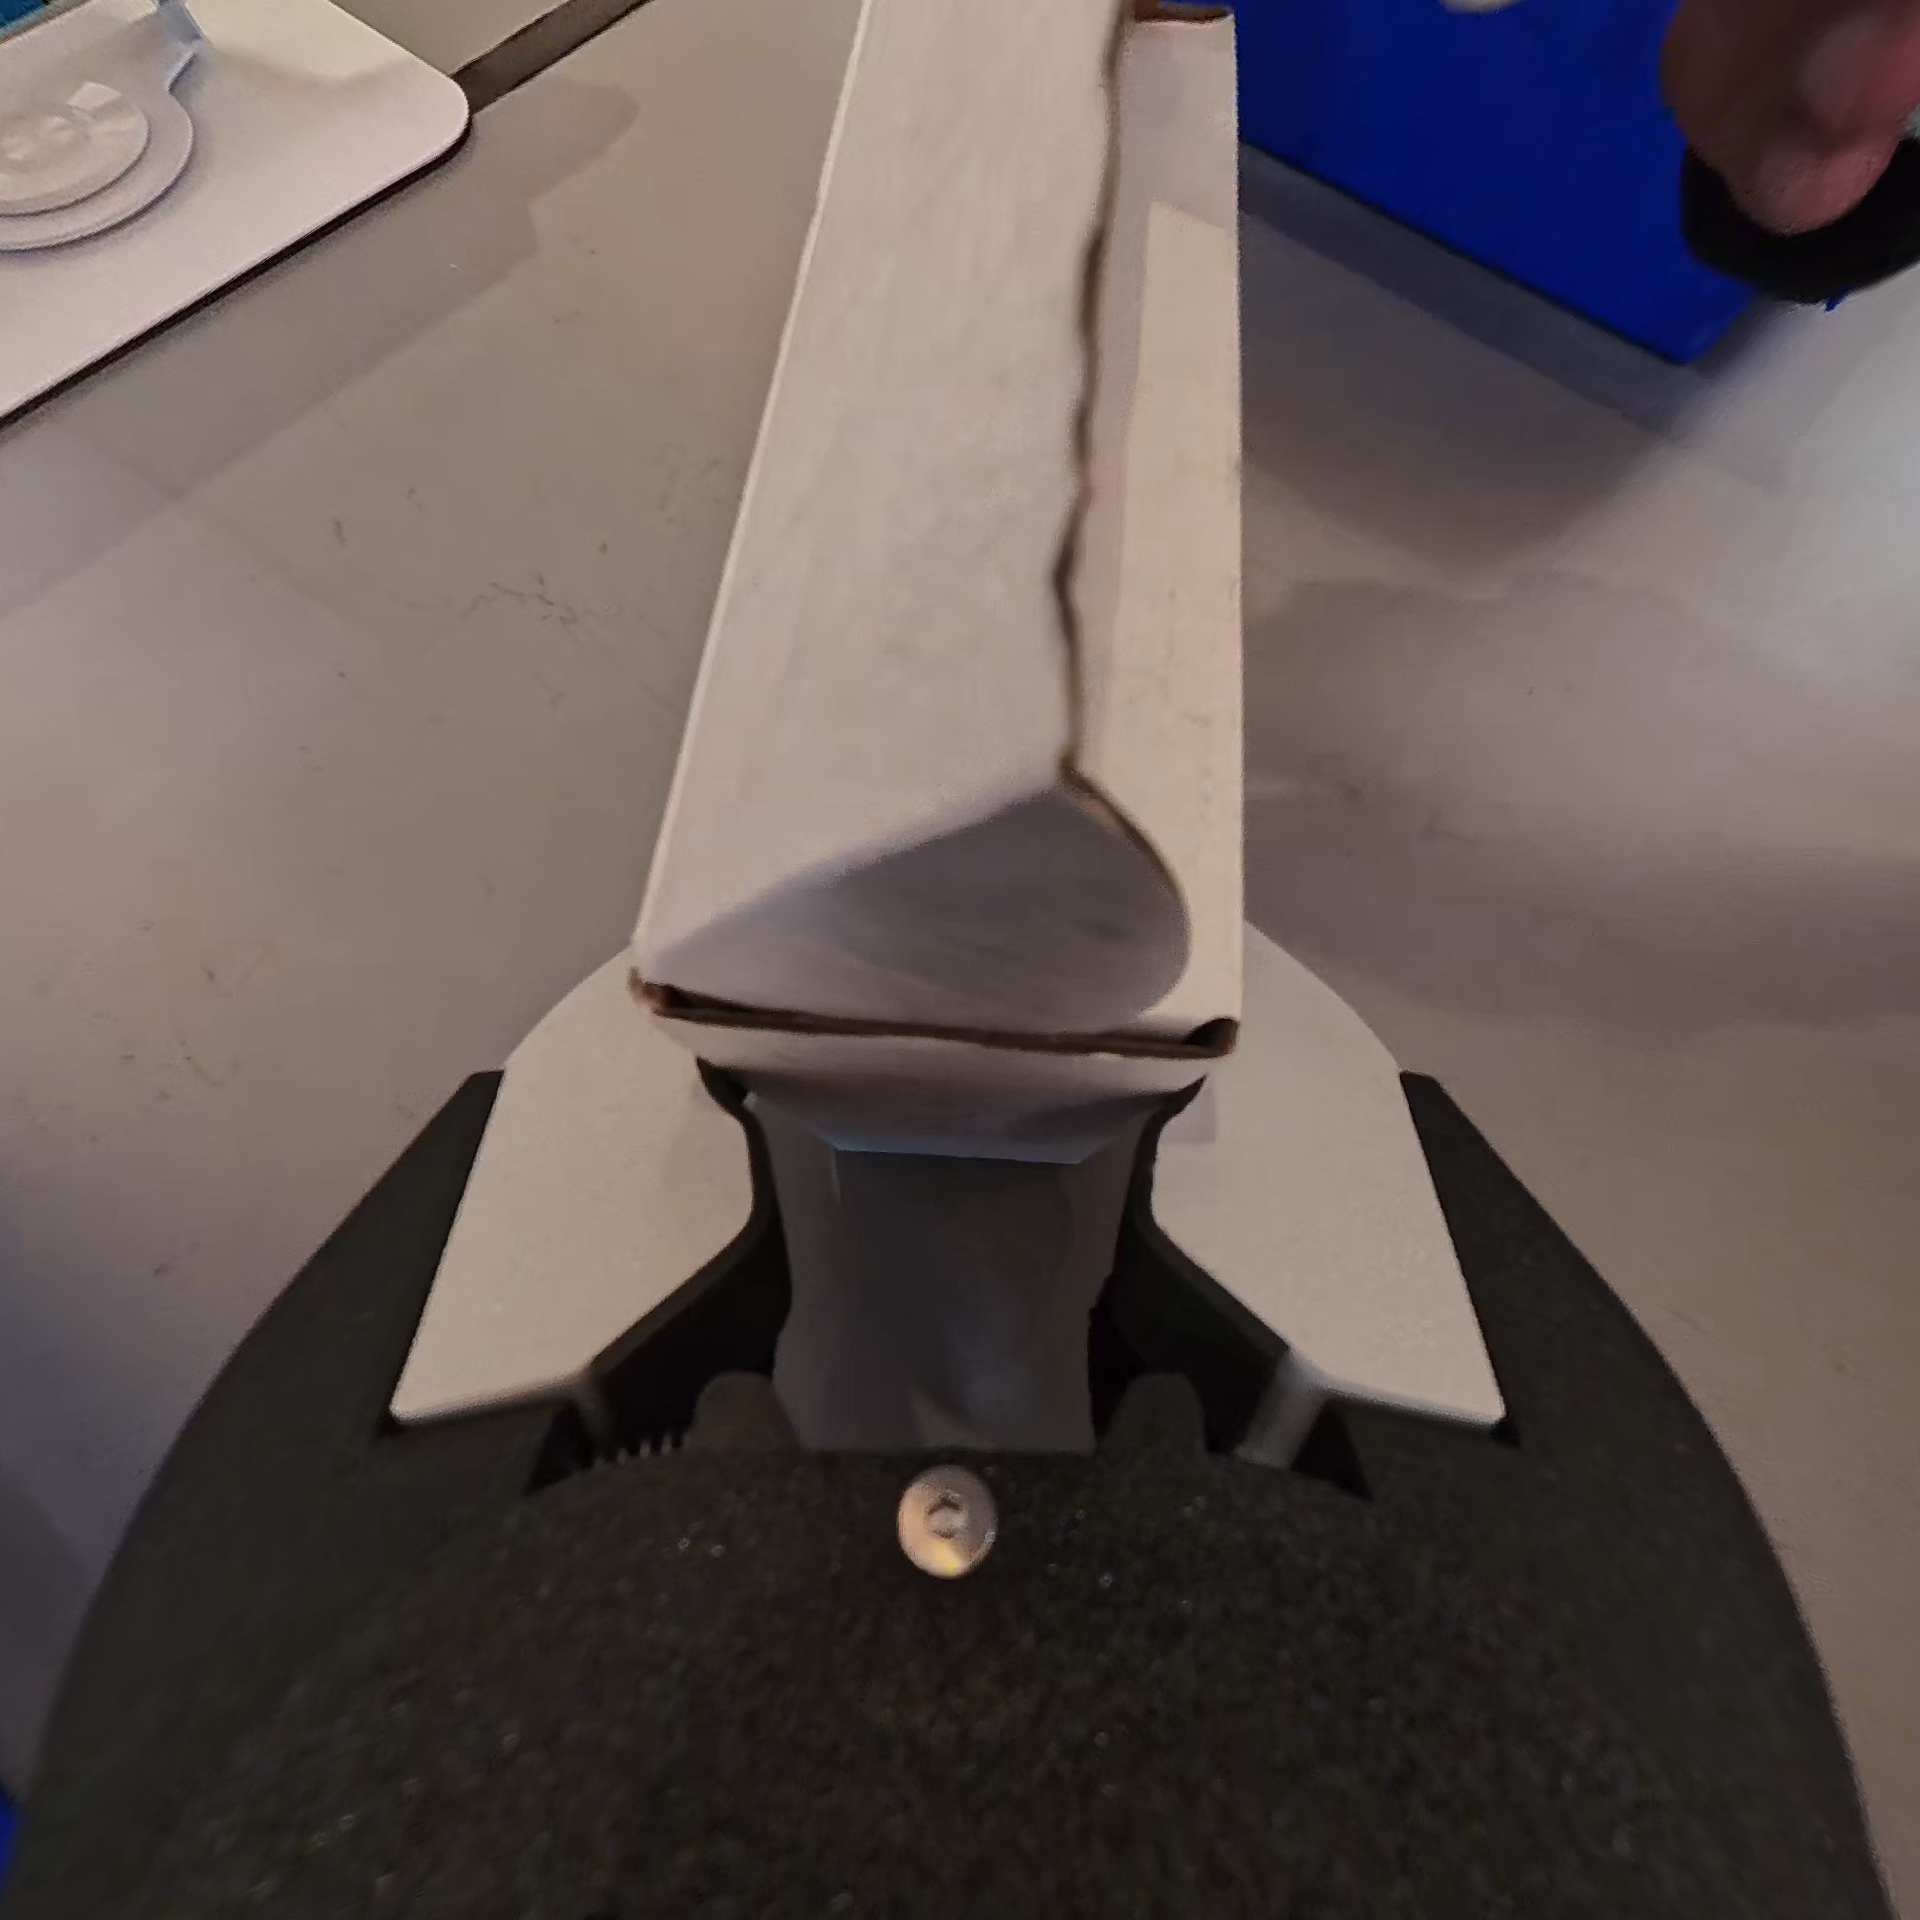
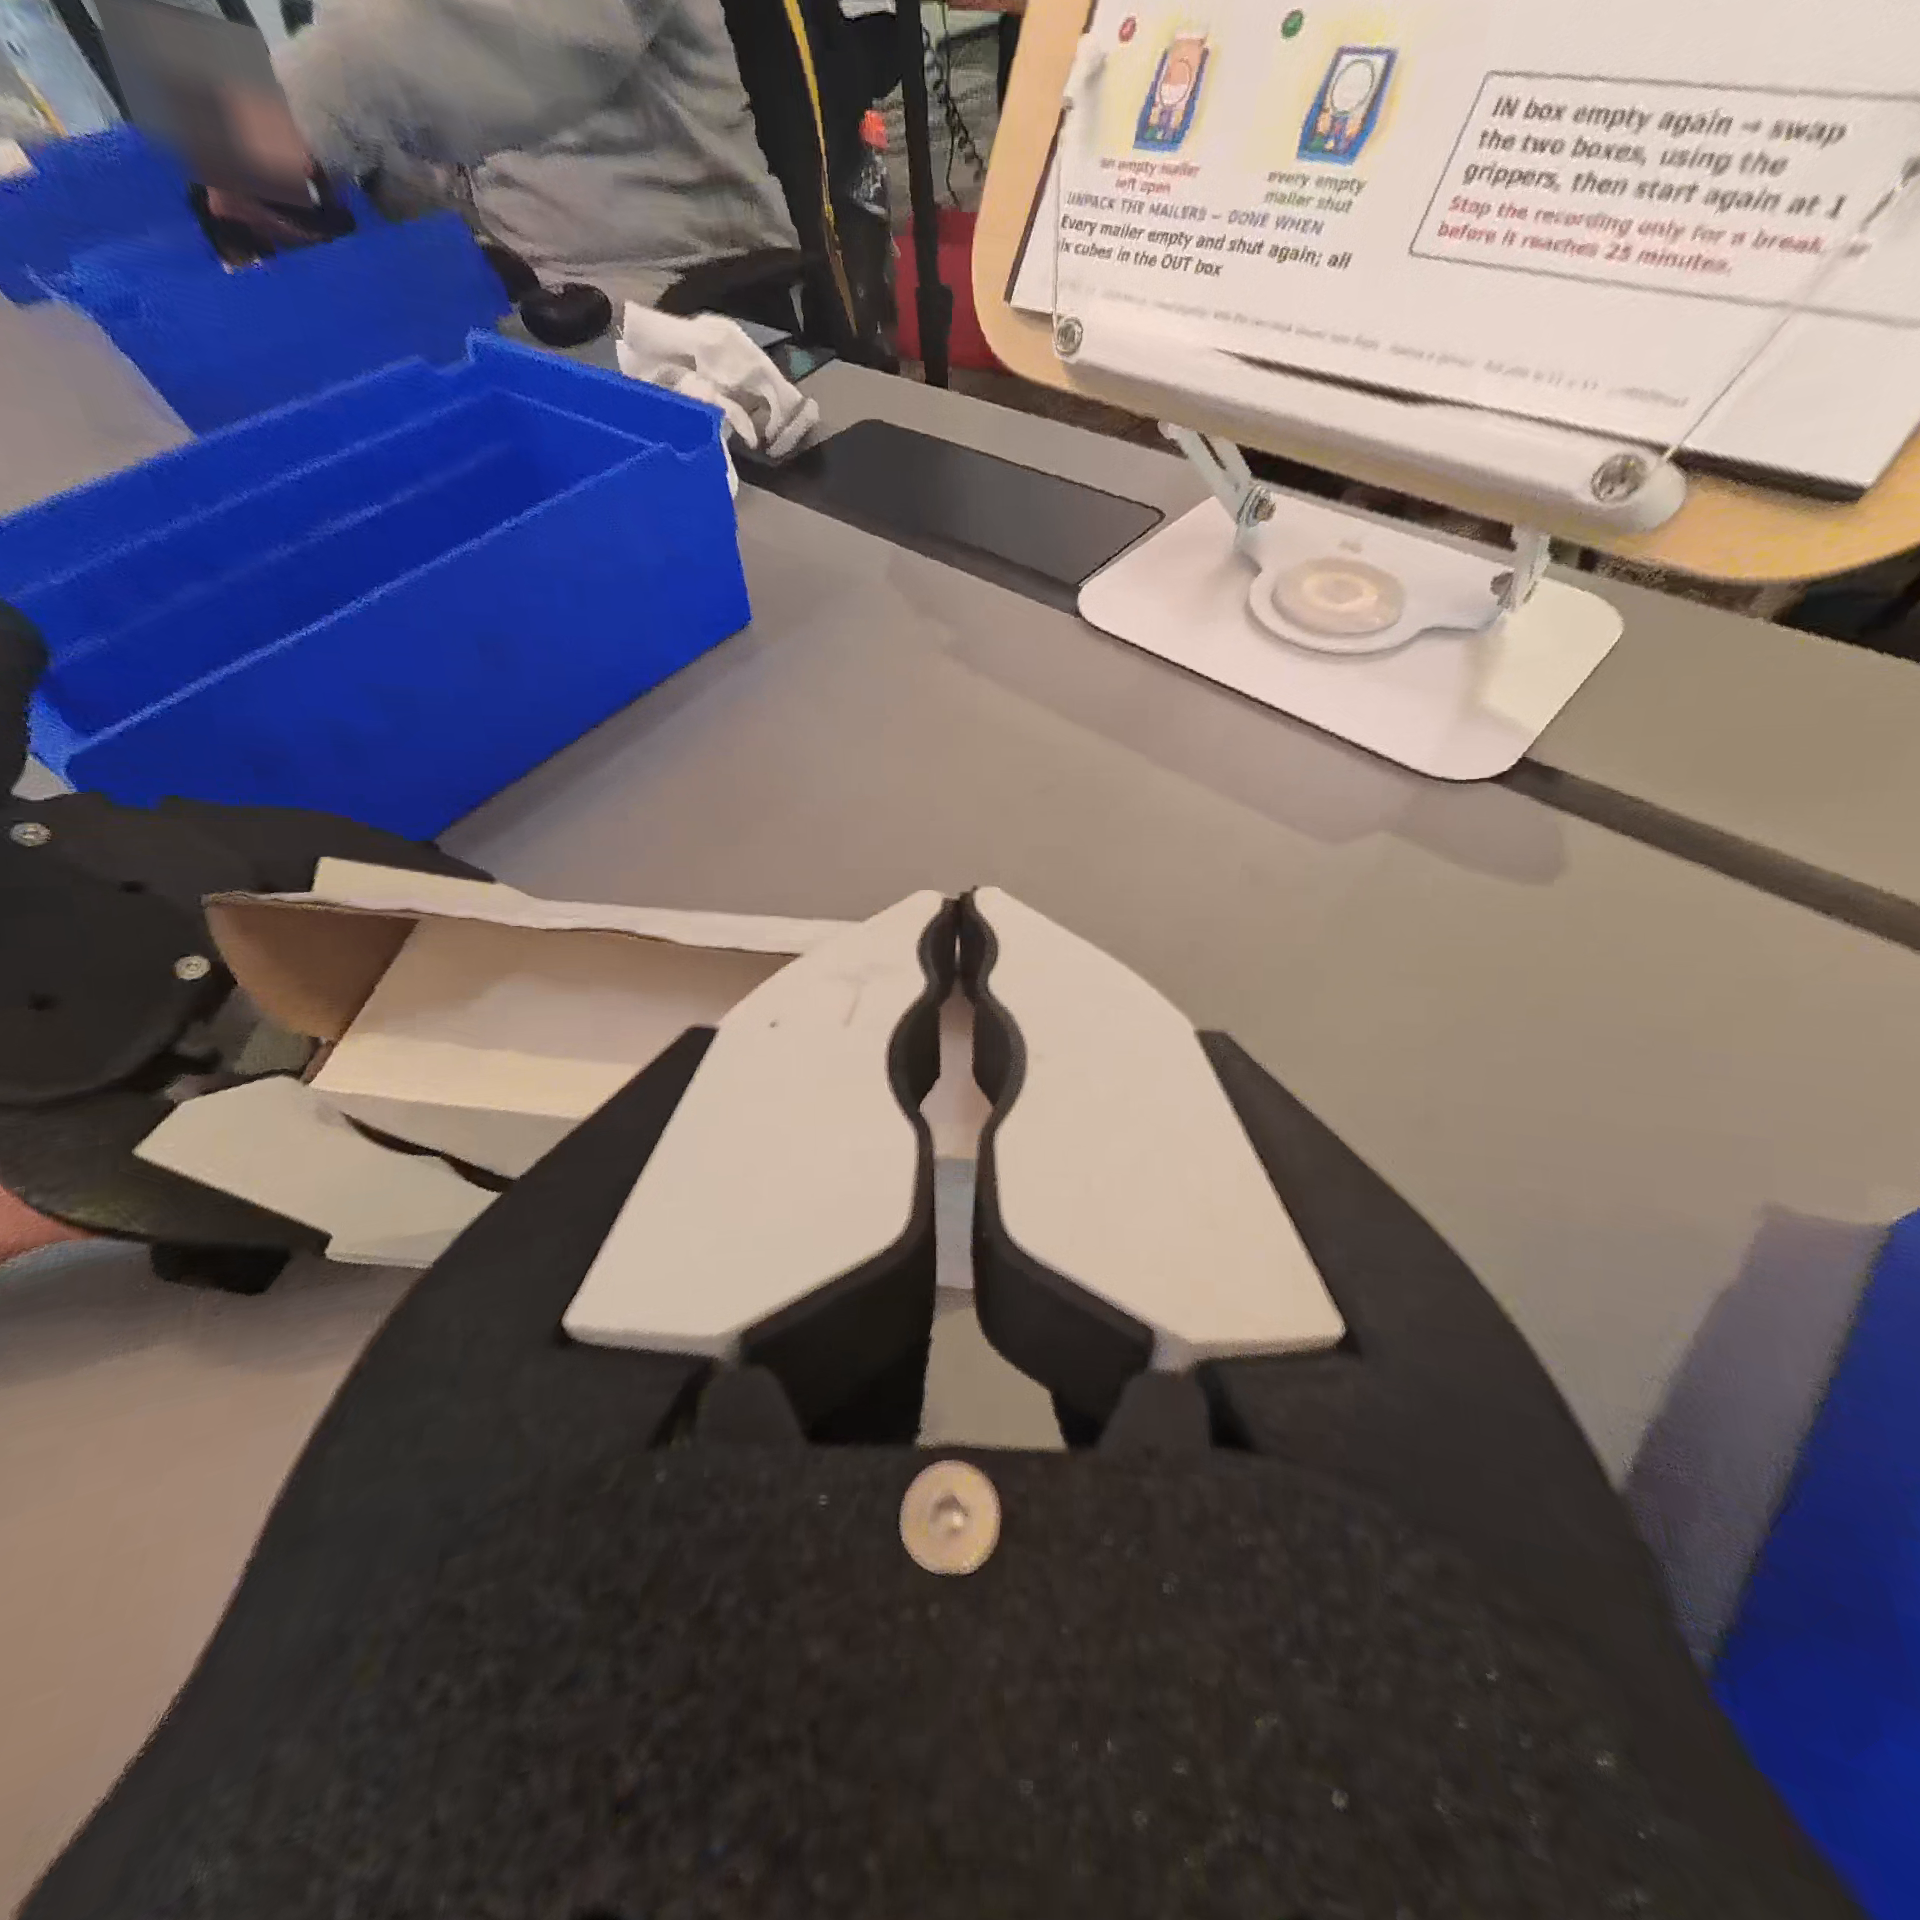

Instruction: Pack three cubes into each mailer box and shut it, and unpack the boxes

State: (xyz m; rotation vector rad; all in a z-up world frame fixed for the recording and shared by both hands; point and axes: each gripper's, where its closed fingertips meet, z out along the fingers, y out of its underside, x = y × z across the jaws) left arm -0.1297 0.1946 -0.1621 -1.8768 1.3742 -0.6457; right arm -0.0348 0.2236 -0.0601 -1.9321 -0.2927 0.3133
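Left wrist view: the left claw (image 1: 940,1060) is clenching the near end of a long white cardboard mailer box (image 1: 935,582), which is stretching straight ahead of it above the grey table (image 1: 312,727). Beside that box, the right claw (image 2: 961,914) is sitting pinched together, seemingly gripping nothing. Beyond it, the blue plastic bin (image 2: 395,582) is showing no cubes. Whether this mailer is packed cannot be told; judging so, packing or unpacking remains unfinished.

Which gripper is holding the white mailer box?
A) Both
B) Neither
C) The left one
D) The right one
C: the left gripper is clamped on the end of the white mailer box, while the right gripper is shut on nothing beside it.
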